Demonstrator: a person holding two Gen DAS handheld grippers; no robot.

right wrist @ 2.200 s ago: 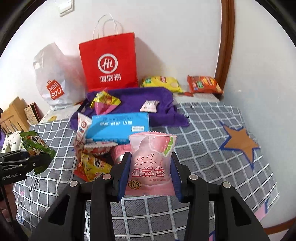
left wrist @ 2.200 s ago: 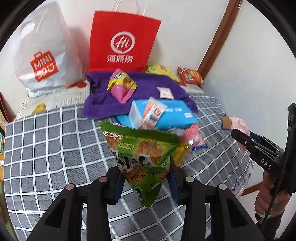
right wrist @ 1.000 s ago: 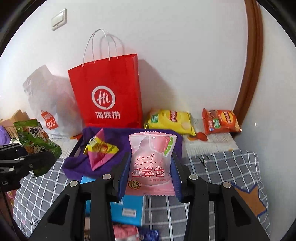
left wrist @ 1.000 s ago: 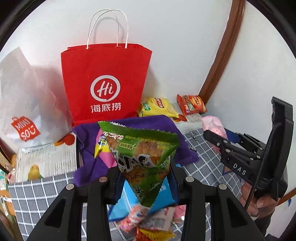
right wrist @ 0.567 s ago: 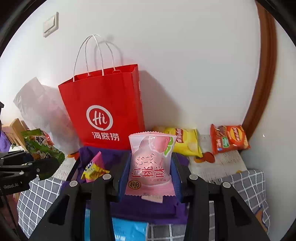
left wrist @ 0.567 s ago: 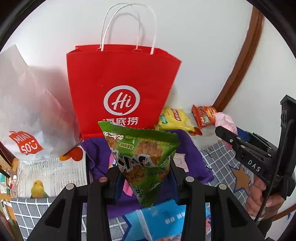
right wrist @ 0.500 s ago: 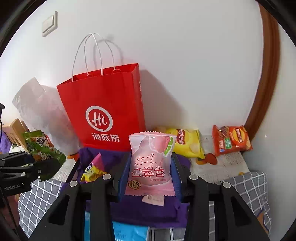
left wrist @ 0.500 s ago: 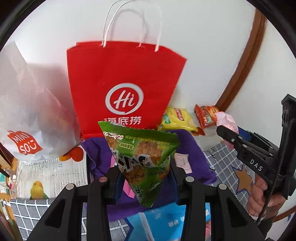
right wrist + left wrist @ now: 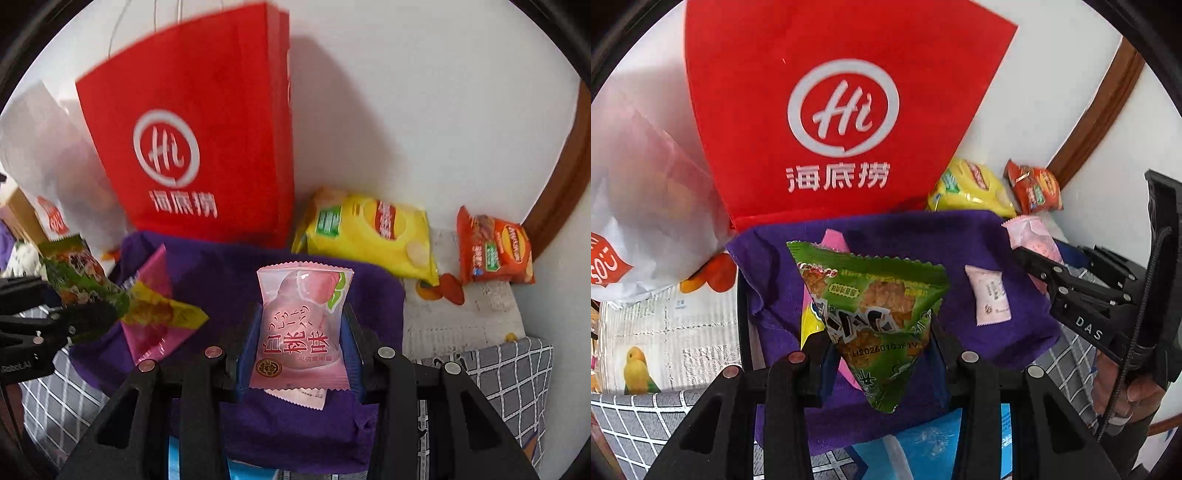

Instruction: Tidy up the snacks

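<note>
While the left gripper (image 9: 881, 347) clamps a green triangular snack packet (image 9: 873, 314), the left wrist view shows it above a purple cloth (image 9: 905, 243) before a red paper bag (image 9: 846, 110). From the right wrist, the right gripper (image 9: 301, 349) pinches a pink peach snack packet (image 9: 301, 328) over that cloth, near a yellow chip bag (image 9: 369, 232).

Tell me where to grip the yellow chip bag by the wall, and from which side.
Judging by its pose, take the yellow chip bag by its right end seam, coming from above. It lies flat and puffy; the red paper bag crowds its left end, while the orange bag lies apart.
</note>
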